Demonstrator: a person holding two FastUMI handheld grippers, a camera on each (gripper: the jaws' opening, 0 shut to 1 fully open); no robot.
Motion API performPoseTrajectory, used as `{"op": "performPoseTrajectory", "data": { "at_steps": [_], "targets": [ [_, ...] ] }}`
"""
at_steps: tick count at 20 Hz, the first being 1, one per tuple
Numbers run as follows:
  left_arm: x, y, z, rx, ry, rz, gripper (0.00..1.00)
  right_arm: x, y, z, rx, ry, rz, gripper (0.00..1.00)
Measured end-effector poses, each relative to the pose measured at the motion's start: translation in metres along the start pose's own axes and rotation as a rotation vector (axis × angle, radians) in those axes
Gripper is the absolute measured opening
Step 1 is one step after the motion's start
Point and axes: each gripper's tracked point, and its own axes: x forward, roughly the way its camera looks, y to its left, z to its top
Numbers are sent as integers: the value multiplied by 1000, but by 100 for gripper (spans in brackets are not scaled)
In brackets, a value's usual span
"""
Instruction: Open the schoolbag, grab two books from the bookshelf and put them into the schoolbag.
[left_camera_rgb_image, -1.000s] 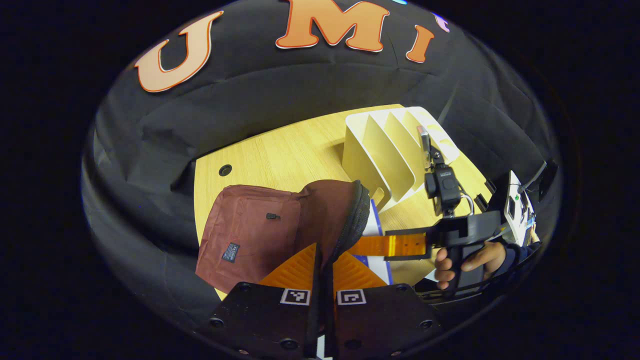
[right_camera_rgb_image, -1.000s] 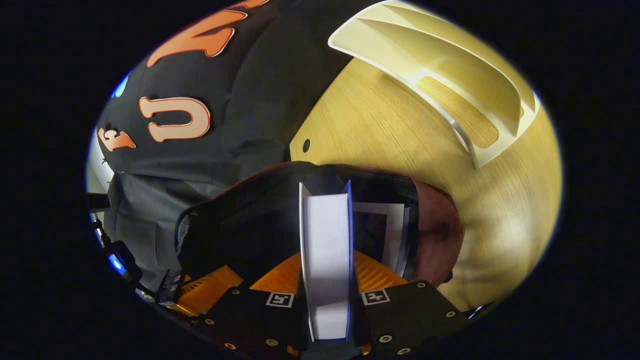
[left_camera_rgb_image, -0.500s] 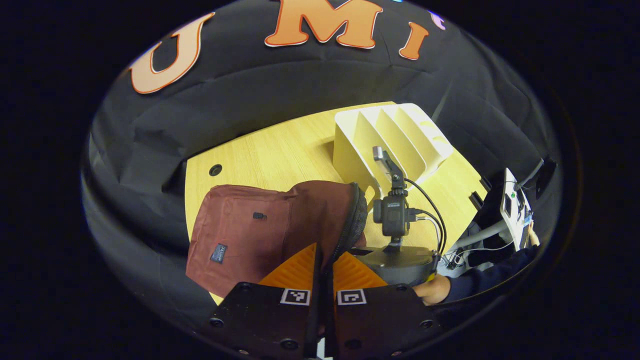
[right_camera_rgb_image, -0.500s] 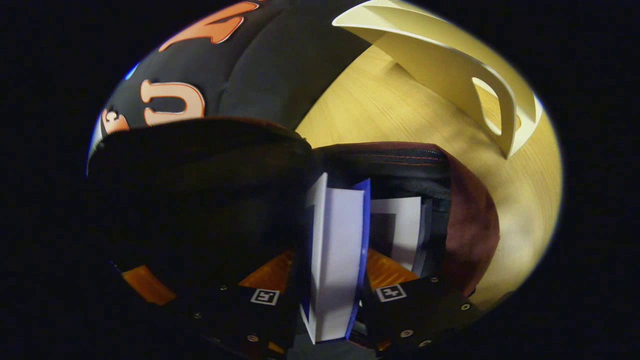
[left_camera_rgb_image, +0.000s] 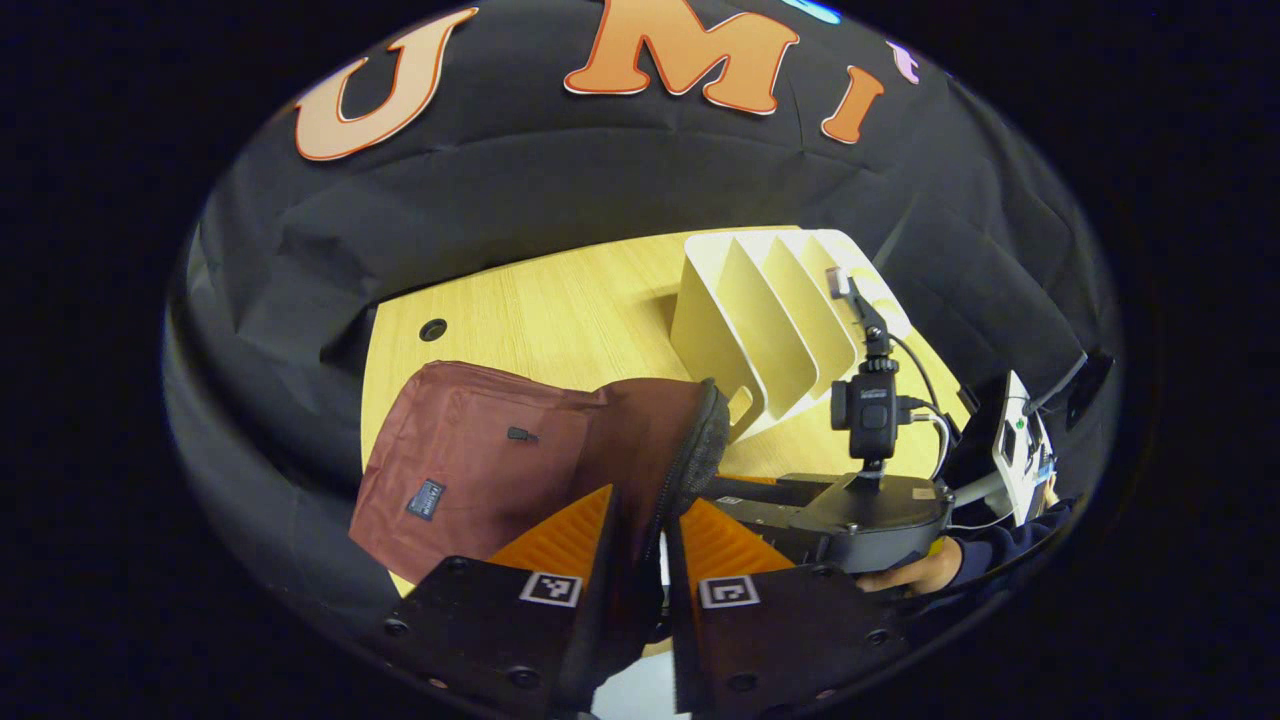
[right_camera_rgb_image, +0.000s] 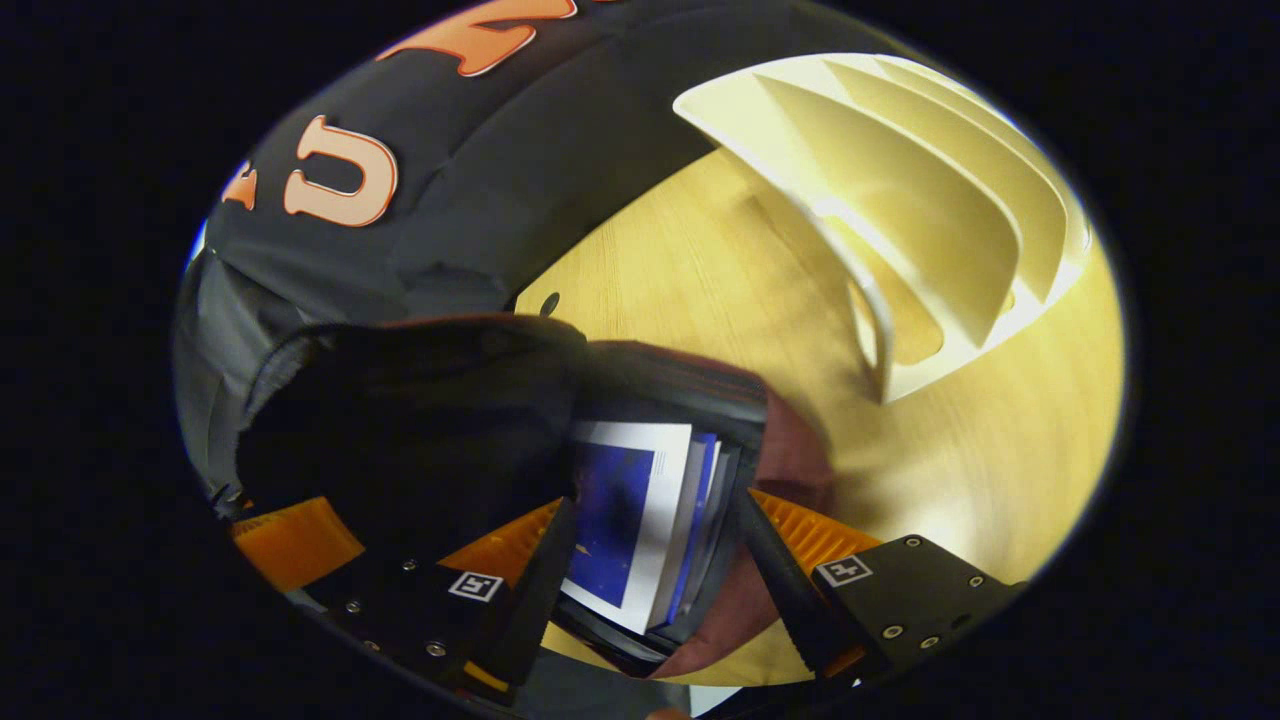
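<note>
The maroon schoolbag (left_camera_rgb_image: 480, 460) lies on the wooden table (left_camera_rgb_image: 560, 310) with its flap lifted. My left gripper (left_camera_rgb_image: 640, 540) is shut on the flap's zipped edge (left_camera_rgb_image: 700, 450) and holds it up. In the right gripper view, my right gripper (right_camera_rgb_image: 655, 560) stands open at the bag's mouth. Between its spread fingers (right_camera_rgb_image: 540, 560) two books lie inside the bag: a blue and white one (right_camera_rgb_image: 630, 510) and another (right_camera_rgb_image: 700, 500) edge-on beside it. The white bookshelf (left_camera_rgb_image: 780, 320) stands behind the bag with bare slots. The right gripper's body (left_camera_rgb_image: 870, 515) sits just right of the flap.
The bookshelf (right_camera_rgb_image: 900, 220) rises close on the right in the right gripper view. A hand (left_camera_rgb_image: 910, 575) and dark sleeve hold the right gripper at the table's near right. A white device (left_camera_rgb_image: 1020, 450) stands beyond the table's right edge. A cable hole (left_camera_rgb_image: 433, 329) marks the far left.
The right gripper has opened and let go of the blue and white book, which now lies inside the bag. The left gripper still holds the flap up.
</note>
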Motion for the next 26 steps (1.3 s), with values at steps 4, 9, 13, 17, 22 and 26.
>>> {"op": "performPoseTrajectory", "data": {
  "at_steps": [4,9,13,17,22,26],
  "targets": [
    [2,-35,7,-1,-47,12,84,-40,-32,35,-130,-86,-50,97],
    [9,-84,14,-70,-88,49,93,-93,-74,75,-231,-145,-72,98],
    [7,-118,34,-100,-158,94,98,-136,-101,118,-309,-234,-88,98],
    [0,-148,66,-85,-273,149,98,-187,-120,167,-386,-357,-100,97],
    [-28,-189,114,-72,-509,195,98,-261,-125,223,-505,-556,-126,97],
    [-57,-215,148,-80,-678,201,98,-319,-117,259,-546,-710,-127,97]
  ]
}}
